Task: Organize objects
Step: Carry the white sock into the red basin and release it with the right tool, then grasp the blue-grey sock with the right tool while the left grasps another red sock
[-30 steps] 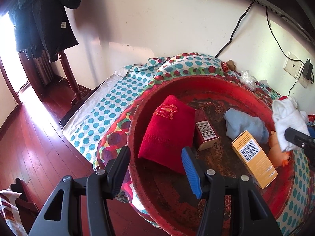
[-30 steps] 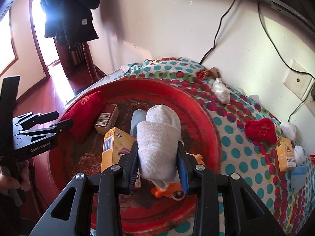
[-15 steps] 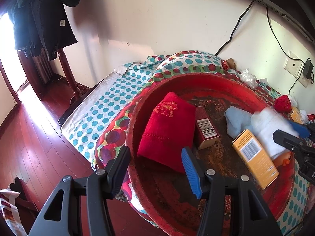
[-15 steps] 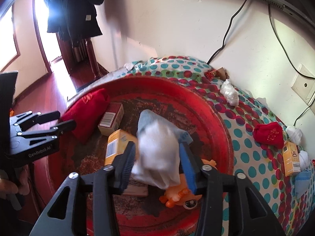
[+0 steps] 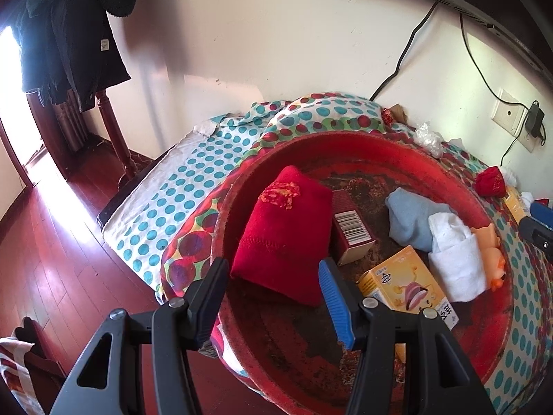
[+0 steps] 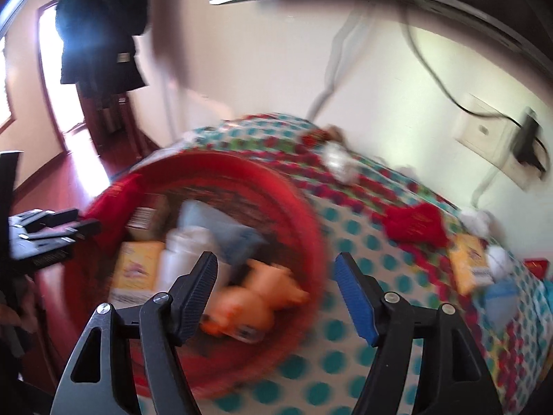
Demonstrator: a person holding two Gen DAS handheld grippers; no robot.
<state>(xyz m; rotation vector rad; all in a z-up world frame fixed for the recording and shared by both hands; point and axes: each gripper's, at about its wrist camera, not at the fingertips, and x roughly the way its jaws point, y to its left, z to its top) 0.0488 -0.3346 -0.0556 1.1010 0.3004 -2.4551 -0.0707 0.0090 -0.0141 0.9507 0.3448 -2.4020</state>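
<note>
A red basin (image 5: 397, 145) sits on the dotted cloth and holds a red towel (image 5: 287, 235), a dark red box (image 5: 352, 233), a pale blue cloth (image 5: 409, 218), a white rolled sock (image 5: 454, 259), a yellow box (image 5: 404, 290) and an orange toy (image 5: 490, 252). My left gripper (image 5: 273, 294) is open and empty over the basin's near rim. My right gripper (image 6: 276, 287) is open and empty, above the basin's right rim (image 6: 311, 228); its view is blurred. A red cloth (image 6: 414, 224) and a yellow box (image 6: 470, 269) lie on the table.
White wads (image 6: 340, 162) and a blue item (image 6: 501, 304) lie on the dotted tablecloth (image 6: 363, 228). Cables and a wall socket (image 5: 515, 121) are behind. A coat rack (image 5: 69, 34) stands left on the wooden floor (image 5: 52, 242).
My right gripper opened, dropped the white sock into the basin beside the blue cloth, and swung right away from it. The left gripper stayed still.
</note>
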